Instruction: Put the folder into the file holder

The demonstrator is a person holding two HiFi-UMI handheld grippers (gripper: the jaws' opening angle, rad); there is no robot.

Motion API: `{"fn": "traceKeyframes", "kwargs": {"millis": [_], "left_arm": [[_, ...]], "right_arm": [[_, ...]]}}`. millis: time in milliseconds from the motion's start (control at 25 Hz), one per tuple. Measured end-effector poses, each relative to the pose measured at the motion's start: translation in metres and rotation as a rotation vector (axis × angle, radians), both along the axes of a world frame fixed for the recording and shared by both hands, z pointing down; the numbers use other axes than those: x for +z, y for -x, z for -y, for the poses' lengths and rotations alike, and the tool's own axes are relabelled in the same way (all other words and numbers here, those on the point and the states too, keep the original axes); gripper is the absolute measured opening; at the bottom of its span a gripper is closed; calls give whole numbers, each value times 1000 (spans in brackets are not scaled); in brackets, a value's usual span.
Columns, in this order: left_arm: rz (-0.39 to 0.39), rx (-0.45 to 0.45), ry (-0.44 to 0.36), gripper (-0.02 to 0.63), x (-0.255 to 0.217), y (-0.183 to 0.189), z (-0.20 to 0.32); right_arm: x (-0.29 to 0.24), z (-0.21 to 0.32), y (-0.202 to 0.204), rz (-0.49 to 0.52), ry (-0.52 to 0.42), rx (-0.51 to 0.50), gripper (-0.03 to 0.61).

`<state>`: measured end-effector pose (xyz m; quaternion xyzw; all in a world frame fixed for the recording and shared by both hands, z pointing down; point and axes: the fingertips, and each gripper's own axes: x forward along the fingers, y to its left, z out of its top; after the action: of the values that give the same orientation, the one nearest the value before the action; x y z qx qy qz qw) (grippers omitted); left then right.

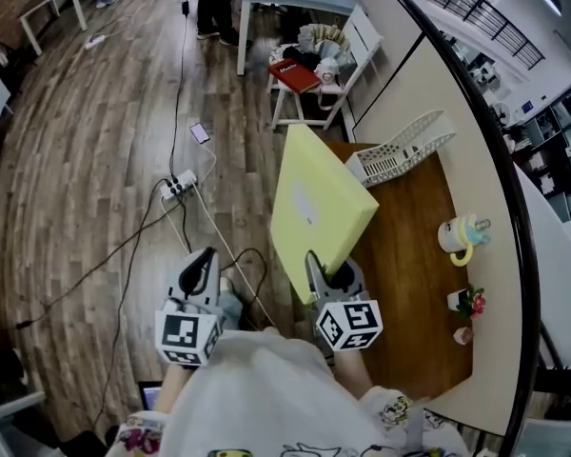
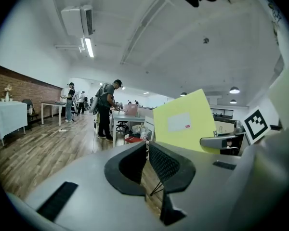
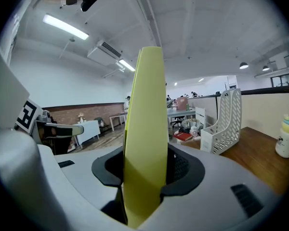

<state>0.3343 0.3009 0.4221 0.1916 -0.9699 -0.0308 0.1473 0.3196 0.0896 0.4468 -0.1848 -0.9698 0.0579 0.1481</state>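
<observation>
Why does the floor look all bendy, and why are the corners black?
Head view: the wide lens bows the floorboards and table edge. Left gripper view: the same lens leaves a black ring; the ceiling light glares white. Right gripper view: the folder, very close, looks stretched and soft.

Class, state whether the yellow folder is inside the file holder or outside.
Outside: right gripper holds the folder, apart from the file holder.

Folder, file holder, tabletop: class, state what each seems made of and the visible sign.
Folder: probably stiff card or matt plastic; pale yellow, no glare, unbent though held by one edge.
File holder: likely white moulded plastic; regular grid of holes in its walls.
Tabletop: wood or wood-look laminate; brown grain streaks.
</observation>
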Motion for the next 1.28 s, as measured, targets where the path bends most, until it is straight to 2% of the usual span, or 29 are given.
{"fn": "traceKeyframes", "kwargs": {"millis": [160,360,720,1040,1280], "left_arm": [[3,41,13,18,0,45,-22],[12,-2,15,18,-3,89,-70],[-29,-52,34,18,9,127,-135],[-83,-8,13,18,27,145,-124],[-58,-2,14,18,31,199,-115]], "right_arm": [[-1,-23,38,-4,0,22,172],[4,-44,74,-21,8,48,172],[14,-78,112,-62,-5,67,172],[24,-80,132,-96,-17,83,172],[32,-70,181,-87,-22,95,172]]}}
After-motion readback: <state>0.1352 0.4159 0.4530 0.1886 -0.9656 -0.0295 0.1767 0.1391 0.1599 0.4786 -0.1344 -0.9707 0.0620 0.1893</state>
